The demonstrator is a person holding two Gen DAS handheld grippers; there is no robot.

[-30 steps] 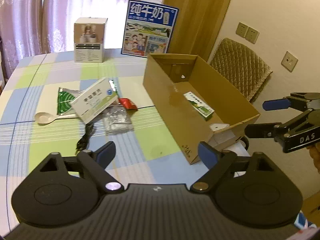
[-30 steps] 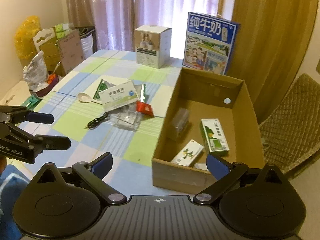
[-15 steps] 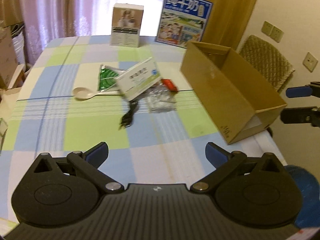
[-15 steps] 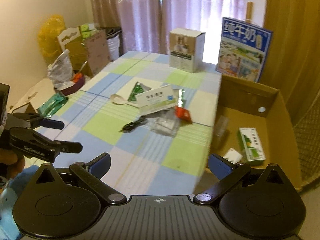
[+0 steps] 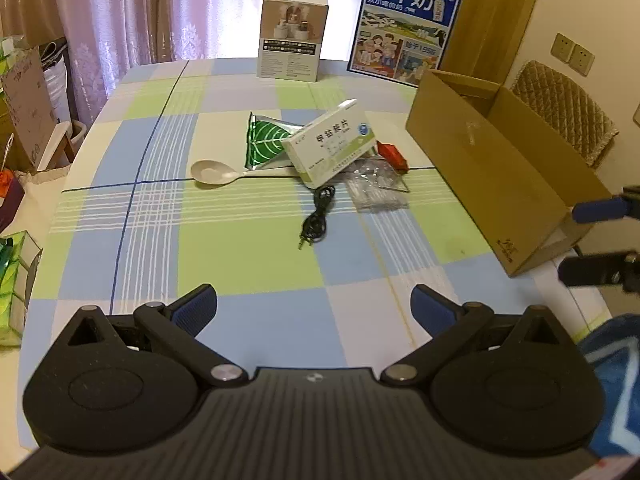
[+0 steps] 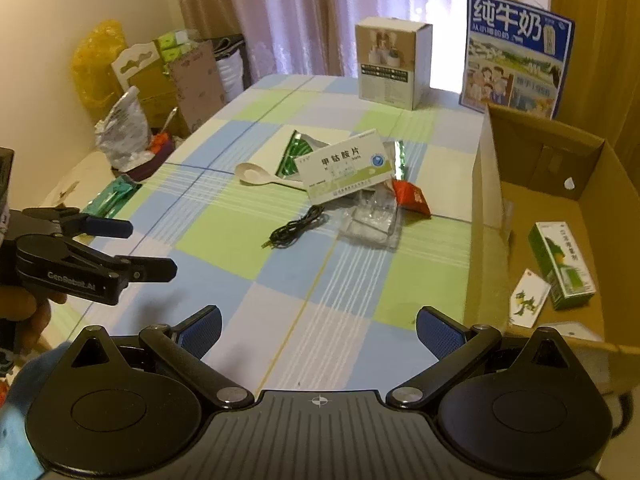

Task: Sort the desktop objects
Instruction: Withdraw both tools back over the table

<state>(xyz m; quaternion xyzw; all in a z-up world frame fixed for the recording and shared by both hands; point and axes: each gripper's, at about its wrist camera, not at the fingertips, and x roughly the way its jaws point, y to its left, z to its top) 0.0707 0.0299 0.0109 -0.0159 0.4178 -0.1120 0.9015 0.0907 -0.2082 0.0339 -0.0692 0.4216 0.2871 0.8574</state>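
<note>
A white medicine box (image 5: pixel 330 141) (image 6: pixel 345 165) lies mid-table on a green foil packet (image 5: pixel 266 141). Beside it are a cream spoon (image 5: pixel 216 174) (image 6: pixel 256 174), a black cable (image 5: pixel 317 220) (image 6: pixel 294 228), a clear plastic bag (image 5: pixel 376 190) (image 6: pixel 372 220) and a red sachet (image 5: pixel 393 154) (image 6: pixel 412 197). An open cardboard box (image 5: pixel 492 164) (image 6: pixel 486 216) at the right edge holds a green carton (image 6: pixel 560 266) and a white packet (image 6: pixel 526 298). My left gripper (image 5: pixel 314 308) (image 6: pixel 150 248) is open and empty over the near edge. My right gripper (image 6: pixel 318 328) (image 5: pixel 588 242) is open and empty near the box's corner.
A beige carton (image 5: pixel 292 36) (image 6: pixel 390 62) and a blue milk case (image 5: pixel 404 26) (image 6: pixel 516 50) stand at the table's far end. Bags and cardboard (image 6: pixel 132 92) crowd the floor to the left. A quilted chair (image 5: pixel 564 110) stands behind the box.
Both grippers have pulled back and swung left, away from the cardboard box, so the loose items now sit in the middle of both views. Both stay open and empty.
</note>
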